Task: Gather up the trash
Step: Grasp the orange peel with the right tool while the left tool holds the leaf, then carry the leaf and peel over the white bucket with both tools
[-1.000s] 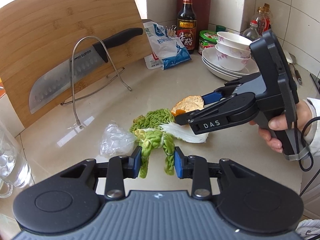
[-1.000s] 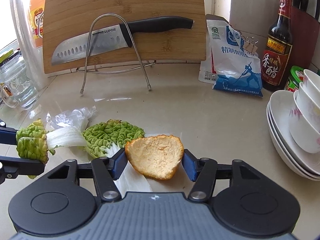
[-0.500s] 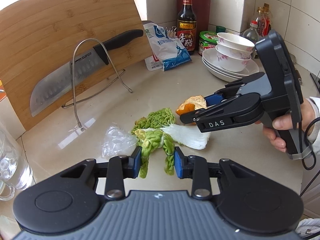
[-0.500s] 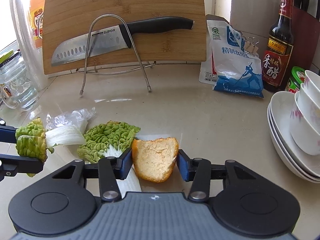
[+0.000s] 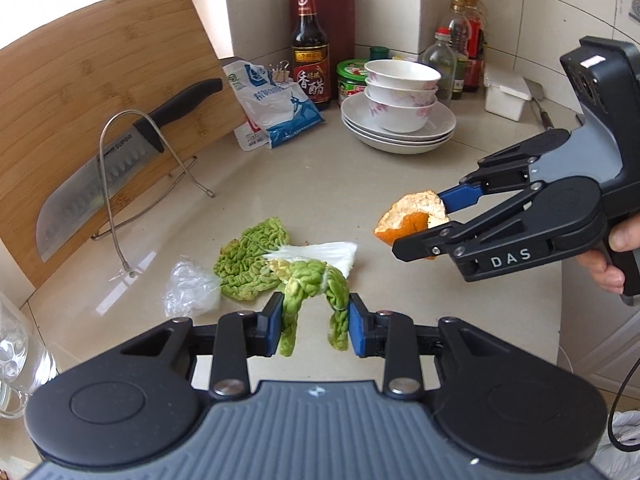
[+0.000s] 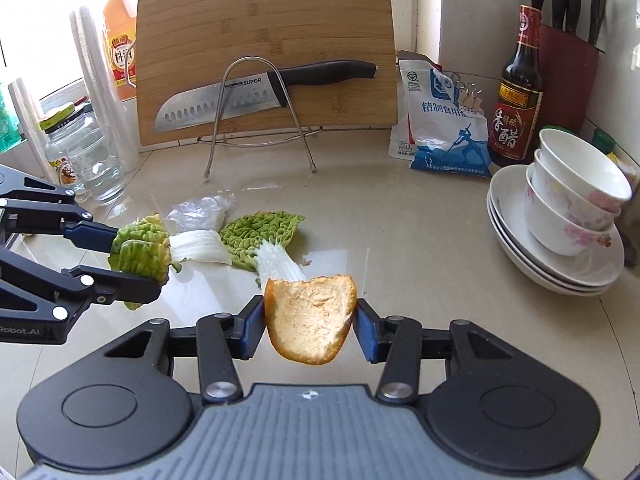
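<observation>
The left gripper (image 5: 312, 330) clenches a cabbage leaf (image 5: 316, 280) and the right gripper (image 6: 310, 326) an orange peel (image 6: 310, 320), both lifted above the counter (image 5: 320, 184) for binning.

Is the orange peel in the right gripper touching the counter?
Apart. In the left wrist view the orange peel, pinched in the right gripper, hangs clear above the counter.

Two cabbage leaves (image 6: 262, 232), one peel (image 6: 310, 320), perhaps three bowls (image 6: 576, 196).
</observation>
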